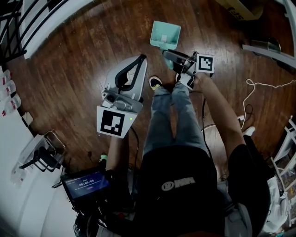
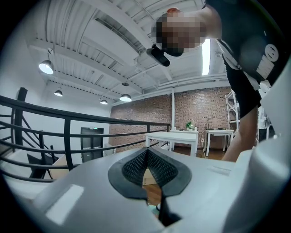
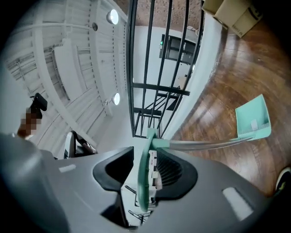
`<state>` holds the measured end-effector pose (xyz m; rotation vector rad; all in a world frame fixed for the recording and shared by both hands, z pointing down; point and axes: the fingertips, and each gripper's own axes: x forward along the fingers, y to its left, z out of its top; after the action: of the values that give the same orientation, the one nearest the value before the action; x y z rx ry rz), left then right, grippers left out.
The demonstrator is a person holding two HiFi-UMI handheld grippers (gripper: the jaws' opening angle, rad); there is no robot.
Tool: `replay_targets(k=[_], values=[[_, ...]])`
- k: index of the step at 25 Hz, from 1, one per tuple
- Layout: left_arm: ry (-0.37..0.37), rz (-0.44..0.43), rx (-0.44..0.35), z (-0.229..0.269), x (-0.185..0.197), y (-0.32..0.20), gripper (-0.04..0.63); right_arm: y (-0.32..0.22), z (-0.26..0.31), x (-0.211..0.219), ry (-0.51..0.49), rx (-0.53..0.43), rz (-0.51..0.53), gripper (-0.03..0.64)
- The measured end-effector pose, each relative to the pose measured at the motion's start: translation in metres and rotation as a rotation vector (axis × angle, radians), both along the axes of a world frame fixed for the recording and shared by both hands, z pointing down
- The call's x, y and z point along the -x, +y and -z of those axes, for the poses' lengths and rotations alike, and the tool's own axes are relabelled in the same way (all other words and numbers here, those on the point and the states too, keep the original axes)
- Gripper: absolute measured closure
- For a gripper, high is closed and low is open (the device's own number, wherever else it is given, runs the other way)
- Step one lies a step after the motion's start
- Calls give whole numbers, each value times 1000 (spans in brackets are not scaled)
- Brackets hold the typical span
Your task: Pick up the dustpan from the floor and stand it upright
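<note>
The teal dustpan (image 1: 165,34) has its pan down on the wooden floor, and its long handle rises toward my right gripper (image 1: 177,59). In the right gripper view the pan (image 3: 253,119) lies far off at the right. Its grey pole (image 3: 204,144) runs back to a teal grip (image 3: 144,182) that sits between the jaws of my right gripper (image 3: 148,170). The grip lies against the right pad, with a gap to the left pad, so the gripper is open. My left gripper (image 1: 140,60) is held up over the floor, left of the dustpan. It shows shut and empty (image 2: 148,152).
A black railing (image 3: 150,68) and a white wall edge border the floor behind the dustpan. A cardboard box (image 1: 240,9) sits at the far right. A white cable (image 1: 252,92) trails on the floor at the right. The person's shoes (image 1: 156,83) stand just below the dustpan.
</note>
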<state>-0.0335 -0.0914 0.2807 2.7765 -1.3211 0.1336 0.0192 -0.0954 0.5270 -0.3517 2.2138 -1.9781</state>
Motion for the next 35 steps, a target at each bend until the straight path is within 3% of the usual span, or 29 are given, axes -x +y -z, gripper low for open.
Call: replay_targets(k=[6, 9, 13, 15, 19, 22, 27, 29, 35], values=[[-33, 0, -13, 21, -3, -3, 578, -14, 6, -24, 66, -50, -5, 339], [-38, 18, -3, 30, 1, -6, 578, -22, 21, -32, 158, -152, -2, 308], [-33, 48, -12, 65, 11, 5, 578, -40, 115, -31, 377, -590, -55, 330], [-43, 60, -18, 76, 12, 13, 578, -41, 181, -26, 415, -800, -102, 358], [-29, 74, -31, 98, 2, 25, 578, -24, 285, -15, 469, -1085, -123, 410], [-20, 84, -73, 125, -4, 34, 578, -4, 333, -11, 517, -1243, -98, 439], [36, 108, -93, 168, -11, 70, 578, 50, 368, -14, 559, -1318, -71, 506], [37, 100, -91, 168, -20, 74, 578, 64, 360, -18, 581, -1324, -84, 615], [25, 97, -59, 148, -28, 91, 578, 103, 341, -17, 547, -1321, -74, 614]])
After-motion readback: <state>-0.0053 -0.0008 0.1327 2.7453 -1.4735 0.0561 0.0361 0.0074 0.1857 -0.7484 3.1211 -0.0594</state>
